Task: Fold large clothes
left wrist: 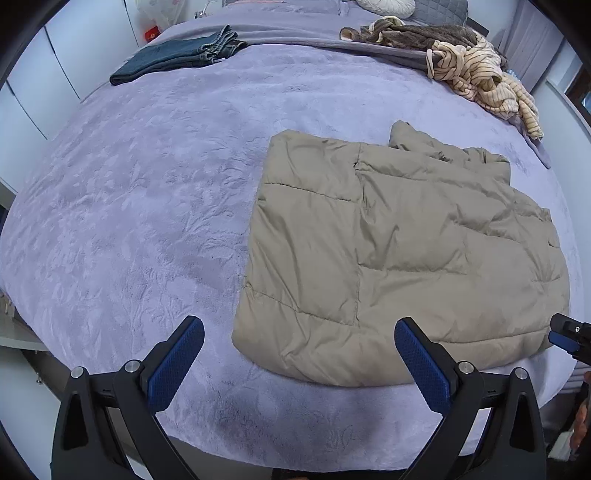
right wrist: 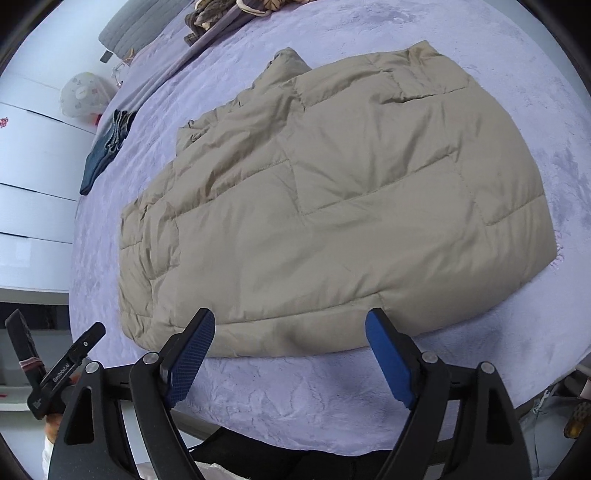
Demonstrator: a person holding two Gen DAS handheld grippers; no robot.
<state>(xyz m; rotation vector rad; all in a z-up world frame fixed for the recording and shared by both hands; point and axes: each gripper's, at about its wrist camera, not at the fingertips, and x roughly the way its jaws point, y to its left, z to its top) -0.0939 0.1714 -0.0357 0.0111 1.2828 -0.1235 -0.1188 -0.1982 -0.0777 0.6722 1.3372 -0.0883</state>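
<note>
A tan quilted puffer jacket [left wrist: 399, 258] lies folded flat on the lavender bed [left wrist: 147, 221], near its front edge. It fills the middle of the right wrist view [right wrist: 332, 206]. My left gripper [left wrist: 299, 328] is open and empty, held above the bed's front edge beside the jacket's near left corner. My right gripper [right wrist: 290, 321] is open and empty, just in front of the jacket's near hem. The right gripper's tip shows at the right edge of the left wrist view [left wrist: 569, 334]. The left gripper shows at the lower left of the right wrist view [right wrist: 59, 373].
Folded dark jeans [left wrist: 177, 55] lie at the bed's far left. A heap of striped and brown clothes [left wrist: 465, 62] lies at the far right. Pillows [left wrist: 424, 9] sit at the head. White cupboards [right wrist: 29, 177] stand beside the bed.
</note>
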